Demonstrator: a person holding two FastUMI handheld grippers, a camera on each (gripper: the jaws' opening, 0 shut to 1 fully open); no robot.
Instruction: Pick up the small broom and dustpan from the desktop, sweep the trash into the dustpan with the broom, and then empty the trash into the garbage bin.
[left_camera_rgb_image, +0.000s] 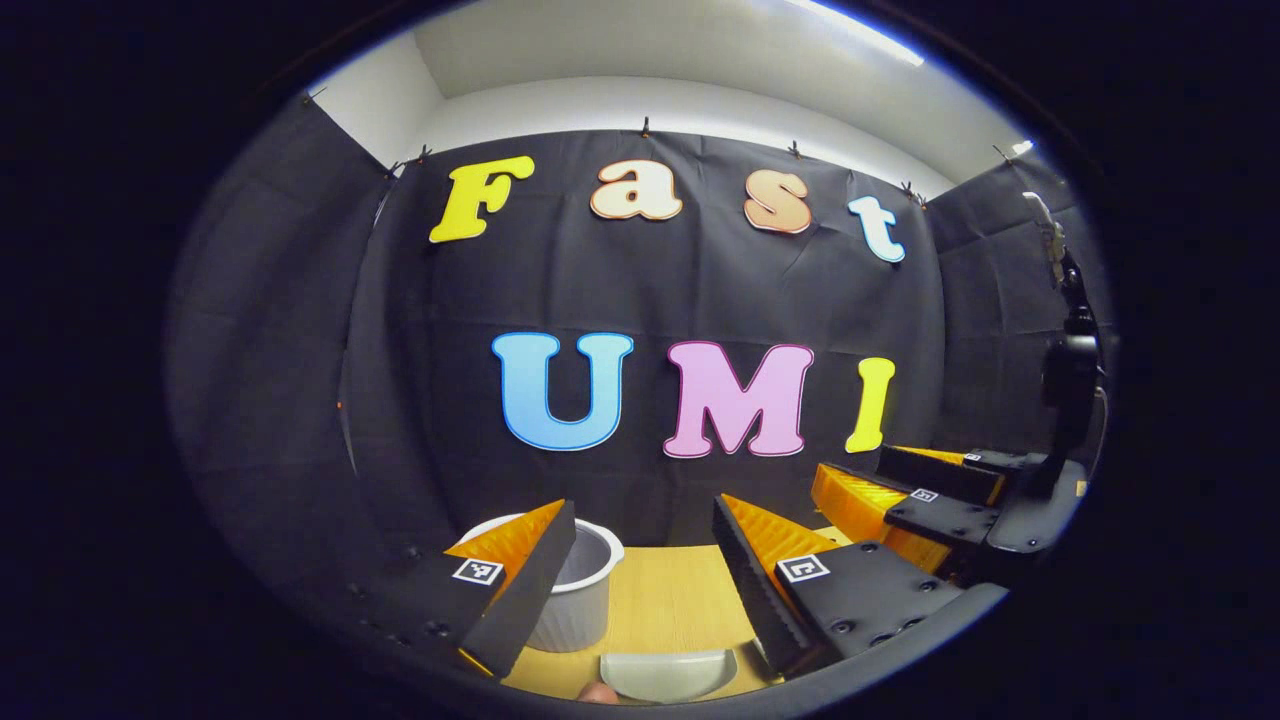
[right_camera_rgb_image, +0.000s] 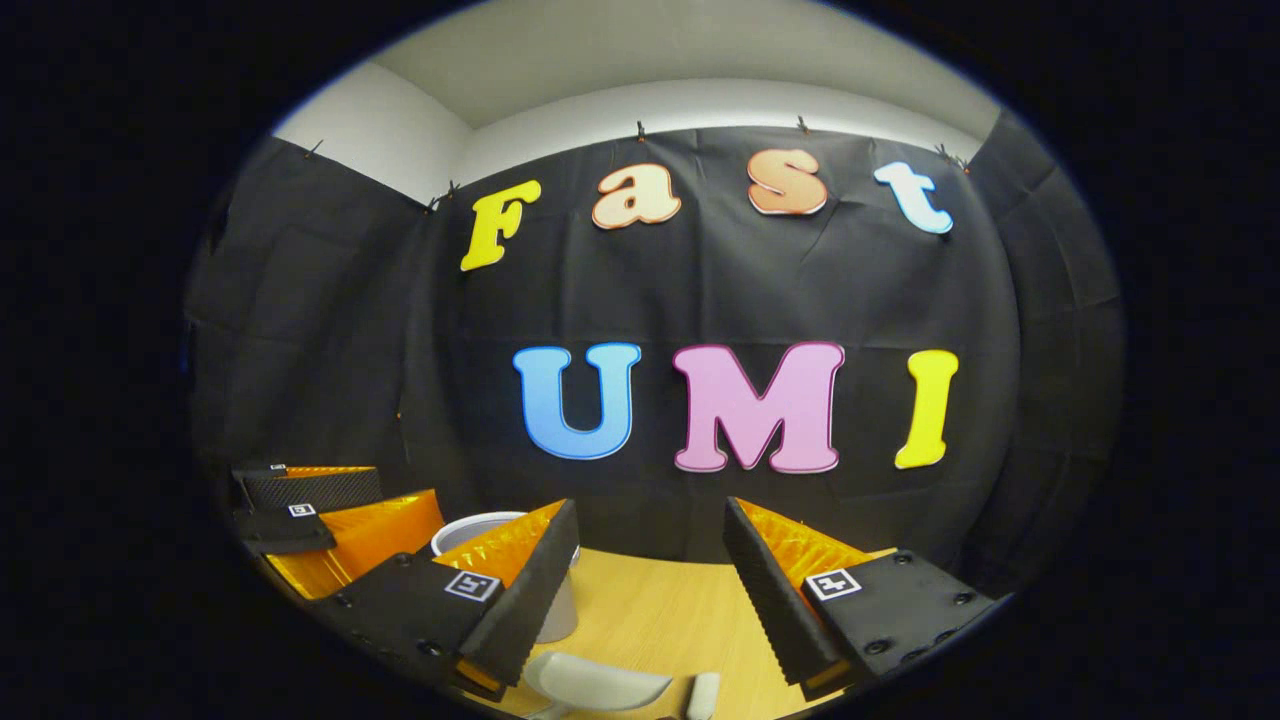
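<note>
Both tools (left_camera_rgb_image: 645, 575) (right_camera_rgb_image: 650, 585) gape above dustpan (left_camera_rgb_image: 668, 672), beside bin (left_camera_rgb_image: 585, 600).

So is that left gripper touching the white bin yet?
Apart. In the left gripper view, the left gripper is open and raised, and the white bin stands farther back on the desk, partly behind one finger.

A light wooden worktop (left_camera_rgb_image: 672, 610) stands against the black cloth wall. A white ribbed bin (left_camera_rgb_image: 580, 600) stands on it toward the back left. Nearer the front edge lies a pale grey dustpan (left_camera_rgb_image: 668, 672). In the right gripper view a small pale handle (right_camera_rgb_image: 703, 695) lies just beside the dustpan.
</note>
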